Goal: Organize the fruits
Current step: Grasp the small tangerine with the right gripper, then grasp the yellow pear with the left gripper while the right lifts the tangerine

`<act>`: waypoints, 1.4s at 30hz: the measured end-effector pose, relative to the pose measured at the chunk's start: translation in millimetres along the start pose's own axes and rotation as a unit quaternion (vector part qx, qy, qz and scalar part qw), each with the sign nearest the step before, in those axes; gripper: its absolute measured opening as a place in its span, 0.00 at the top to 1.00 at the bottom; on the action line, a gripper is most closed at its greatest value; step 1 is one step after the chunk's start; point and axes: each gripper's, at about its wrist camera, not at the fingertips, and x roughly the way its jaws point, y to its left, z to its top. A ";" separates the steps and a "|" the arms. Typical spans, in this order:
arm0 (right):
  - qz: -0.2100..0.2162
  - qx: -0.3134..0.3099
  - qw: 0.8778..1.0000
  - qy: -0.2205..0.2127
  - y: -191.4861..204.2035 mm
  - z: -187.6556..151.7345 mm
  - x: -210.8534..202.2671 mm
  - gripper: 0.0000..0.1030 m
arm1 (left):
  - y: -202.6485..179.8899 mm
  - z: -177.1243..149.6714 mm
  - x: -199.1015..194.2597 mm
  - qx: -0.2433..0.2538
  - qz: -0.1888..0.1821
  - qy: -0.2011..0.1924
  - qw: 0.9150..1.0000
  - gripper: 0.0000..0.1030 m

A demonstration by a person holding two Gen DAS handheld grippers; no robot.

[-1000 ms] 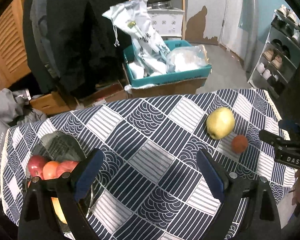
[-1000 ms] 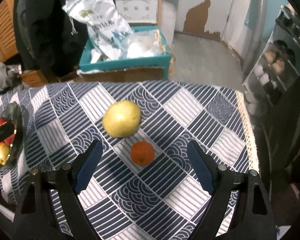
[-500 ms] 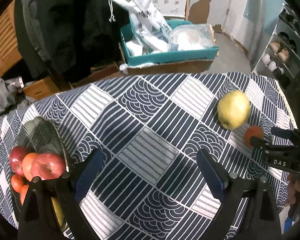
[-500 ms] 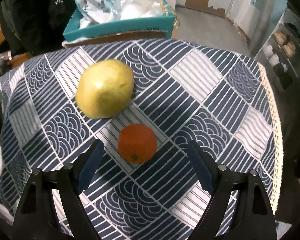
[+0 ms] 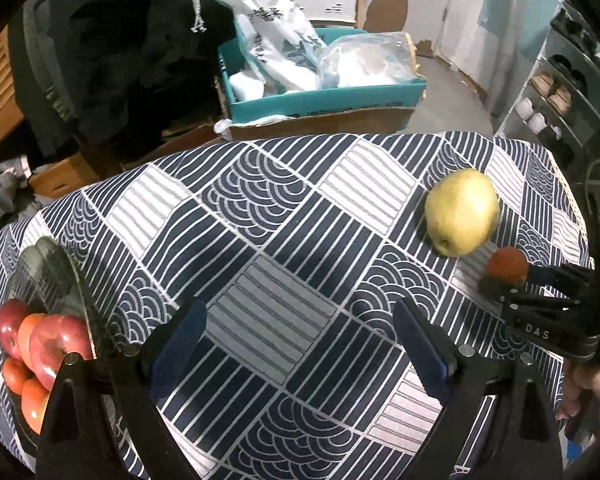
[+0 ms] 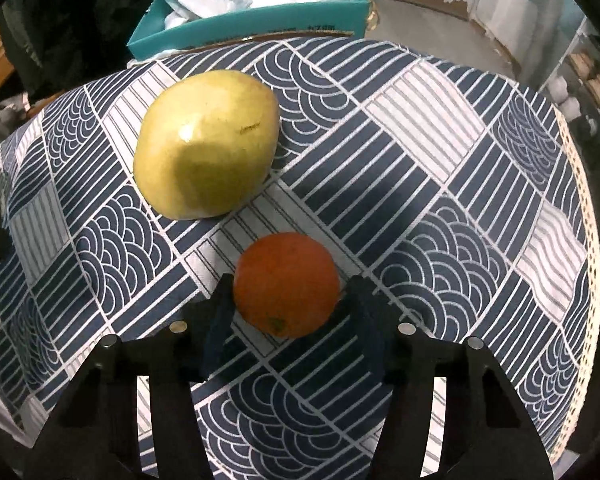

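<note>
You had dim indoor light with soft shadows under the pear; both fisheye views bent and went black at the corners.

yellow-green fruit: 1 | orange: 1 on cloth | bowl: 1 | grippers: 2

Shoe rack beside grey floor
</note>
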 end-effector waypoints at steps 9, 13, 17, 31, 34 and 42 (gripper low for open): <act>-0.003 0.005 1.000 -0.015 -10.3 4.7 -13.7 0.58 | -25.8 13.3 2.2 0.020 -0.030 -0.006 0.999 0.08; -0.019 0.008 0.999 -0.032 -19.5 11.2 -25.5 0.58 | -43.5 22.3 2.3 0.041 -0.041 -0.016 0.998 0.08; -0.037 0.013 0.998 -0.048 -30.8 17.8 -34.8 0.58 | -64.3 33.5 7.8 0.060 -0.053 -0.017 0.997 0.08; -0.042 0.075 0.994 -0.062 -74.1 23.4 -46.2 0.58 | -112.7 56.6 41.0 0.083 -0.100 0.005 0.991 0.08; -0.040 0.084 0.994 -0.057 -78.8 21.0 -42.6 0.58 | -114.9 58.5 51.3 0.077 -0.102 0.015 0.992 0.08; -0.040 0.090 0.994 -0.054 -81.0 21.0 -39.2 0.58 | -116.2 59.7 71.9 0.061 -0.111 0.032 0.991 0.09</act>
